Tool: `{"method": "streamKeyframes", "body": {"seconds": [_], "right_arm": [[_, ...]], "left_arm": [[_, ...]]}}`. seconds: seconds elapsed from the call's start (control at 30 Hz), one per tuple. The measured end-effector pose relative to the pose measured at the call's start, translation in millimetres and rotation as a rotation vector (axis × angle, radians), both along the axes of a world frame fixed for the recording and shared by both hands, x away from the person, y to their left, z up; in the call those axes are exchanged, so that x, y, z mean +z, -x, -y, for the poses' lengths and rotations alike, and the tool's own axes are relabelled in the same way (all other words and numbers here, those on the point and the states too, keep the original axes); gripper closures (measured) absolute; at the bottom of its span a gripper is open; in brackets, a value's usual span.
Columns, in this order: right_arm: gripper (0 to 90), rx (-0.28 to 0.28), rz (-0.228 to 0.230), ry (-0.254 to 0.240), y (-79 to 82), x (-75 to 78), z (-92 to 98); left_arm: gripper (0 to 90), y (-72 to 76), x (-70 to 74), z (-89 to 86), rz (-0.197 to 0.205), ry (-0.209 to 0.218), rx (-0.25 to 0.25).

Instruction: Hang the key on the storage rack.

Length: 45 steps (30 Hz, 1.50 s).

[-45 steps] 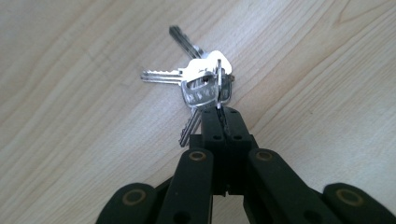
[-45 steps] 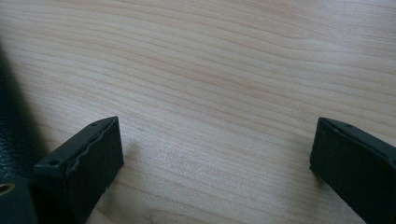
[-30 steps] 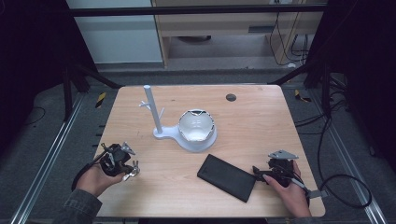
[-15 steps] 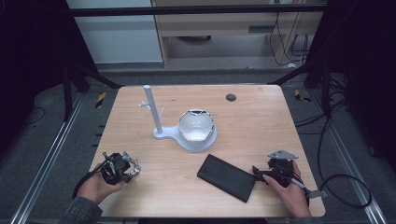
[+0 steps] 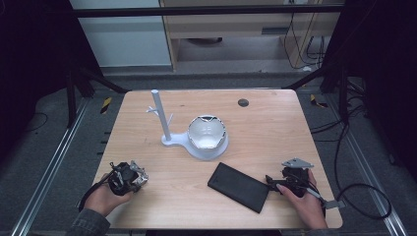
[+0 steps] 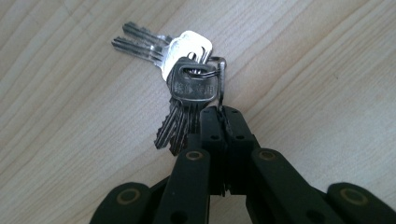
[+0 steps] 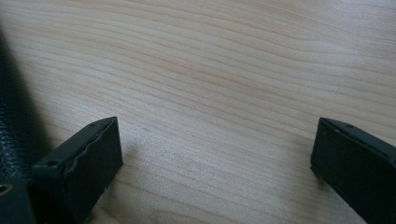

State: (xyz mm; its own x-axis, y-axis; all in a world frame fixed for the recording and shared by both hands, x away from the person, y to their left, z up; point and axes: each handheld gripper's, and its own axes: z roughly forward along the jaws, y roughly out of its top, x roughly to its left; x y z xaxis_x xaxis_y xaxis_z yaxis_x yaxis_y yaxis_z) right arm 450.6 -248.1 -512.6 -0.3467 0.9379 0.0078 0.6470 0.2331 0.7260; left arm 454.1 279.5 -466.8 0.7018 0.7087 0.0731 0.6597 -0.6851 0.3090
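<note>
A bunch of silver keys point(image 6: 191, 84) on a ring rests on the wooden table point(image 6: 327, 70). My left gripper point(image 6: 219, 114) is shut on the ring, its jaws pressed together. In the high view the left gripper point(image 5: 129, 178) sits low at the near left, with the keys point(image 5: 141, 177) at its tip. My right gripper point(image 5: 275, 181) is at the near right, just beside the right end of a flat black case point(image 5: 238, 187). In the right gripper view the gripper point(image 7: 215, 154) stands open over bare wood, with the case point(image 7: 14, 116) at the left edge.
A white stand with an upright post point(image 5: 161, 115) and a white bowl point(image 5: 207, 132) on its base occupies the table's middle. A small dark round spot point(image 5: 243, 103) lies near the far edge. Metal rails and cables run along both sides of the table.
My left hand has sunk toward the near edge of the table with the keys, which now rest on the wood. The right hand has kept still.
</note>
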Motion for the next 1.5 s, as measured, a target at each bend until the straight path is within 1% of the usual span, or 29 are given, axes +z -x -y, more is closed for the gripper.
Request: {"method": "streamKeyframes", "body": {"seconds": [0.07,0.1,0.13,0.2,0.23,0.33,0.43,0.47,0.53,0.57,0.63,0.67,0.7,0.73,0.77,0.83,0.87,0.93,0.97,1.07,1.1,1.13,1.2,1.23,1.33,1.43,1.5], "right_arm": [[2.3,0.001,-0.001,0.0,0.0,0.0,0.0],[2.3,0.003,0.004,0.007,-0.3,-0.4,0.3],[2.3,0.002,0.001,0.002,-0.1,-0.1,0.0],[2.3,0.003,0.005,0.008,-0.4,-0.5,0.2],[2.3,0.003,0.005,0.009,-0.4,-0.4,0.2],[2.2,0.004,0.004,0.006,-0.4,-0.4,0.1],[2.1,0.002,0.0,0.0,-0.2,-0.1,-0.3],[2.1,0.002,0.0,0.0,-0.2,-0.1,-0.3],[2.0,0.002,0.003,0.005,-0.5,-0.4,-0.2],[2.0,0.003,0.003,0.006,-0.5,-0.4,-0.1],[2.0,0.003,0.004,0.005,-0.5,-0.4,-0.2],[2.0,0.003,0.001,0.001,-0.3,-0.1,-0.3],[2.0,0.003,0.001,0.001,-0.3,-0.1,-0.3],[1.9,0.005,0.005,0.008,-0.7,-0.5,0.0],[1.7,0.005,0.003,0.005,-0.7,-0.3,-0.1],[1.5,0.006,0.003,0.007,-1.0,-0.5,-0.3],[1.5,0.006,0.003,0.007,-1.0,-0.5,-0.3],[1.2,0.007,0.002,0.009,-1.2,-0.5,-0.4],[0.7,0.007,0.0,0.009,-1.5,-0.5,-0.7],[0.6,0.008,0.002,0.012,-1.8,-0.6,-0.8],[0.6,0.008,0.002,0.012,-1.8,-0.6,-0.8],[0.6,0.009,0.002,0.013,-1.9,-0.6,-0.8],[0.4,0.007,0.0,0.012,-1.9,-0.6,-1.2],[0.4,0.007,-0.003,0.007,-1.8,-0.3,-1.5],[0.4,0.011,0.0,0.012,-2.3,-0.6,-1.4],[0.4,0.012,0.0,0.012,-2.5,-0.6,-1.5],[0.4,0.011,-0.001,0.011,-2.4,-0.6,-1.5]], "left_arm": [[85.6,-0.8,0.1,0.4,0.0,0.004,-0.002],[87.5,-0.2,-0.2,1.4,0.001,0.005,-0.006],[89.7,-0.1,0.3,2.3,-0.007,0.0,-0.016],[90.0,0.3,1.6,3.0,-0.014,0.005,-0.023],[90.0,0.8,5.4,2.2,0.002,0.007,-0.019],[90.0,2.6,25.7,-1.4,0.034,0.023,-0.022],[90.0,2.7,51.7,-3.3,0.067,0.013,-0.036],[90.0,2.7,51.7,-3.3,0.067,0.013,-0.036],[90.0,-0.1,68.2,-3.8,0.085,0.015,-0.04],[90.0,-5.0,83.8,-3.0,0.097,0.011,-0.042],[90.0,-10.5,96.6,-1.0,0.108,0.001,-0.043],[90.0,-14.8,105.0,1.2,0.111,-0.012,-0.046],[90.0,-14.8,105.0,1.2,0.111,-0.012,-0.046],[90.0,-18.3,111.0,3.3,0.119,-0.022,-0.044],[90.0,-24.4,120.8,6.9,0.123,-0.039,-0.047],[90.0,-31.6,131.7,11.2,0.131,-0.057,-0.054],[90.0,-31.6,131.7,11.2,0.131,-0.057,-0.054],[90.0,-37.0,140.4,14.2,0.134,-0.058,-0.056],[90.0,-41.5,148.5,16.8,0.143,-0.059,-0.052],[90.0,-46.5,160.0,21.4,0.155,-0.069,-0.05],[90.0,-46.5,160.0,21.4,0.155,-0.069,-0.05],[90.0,-49.4,166.6,24.1,0.164,-0.073,-0.051],[90.0,-52.3,172.3,26.4,0.165,-0.081,-0.057],[90.0,-53.8,174.4,27.3,0.166,-0.084,-0.059],[90.0,-57.8,178.8,29.9,0.167,-0.097,-0.058],[90.0,-61.6,182.5,32.0,0.172,-0.096,-0.052],[90.0,-64.1,184.7,33.6,0.172,-0.107,-0.05]]}}
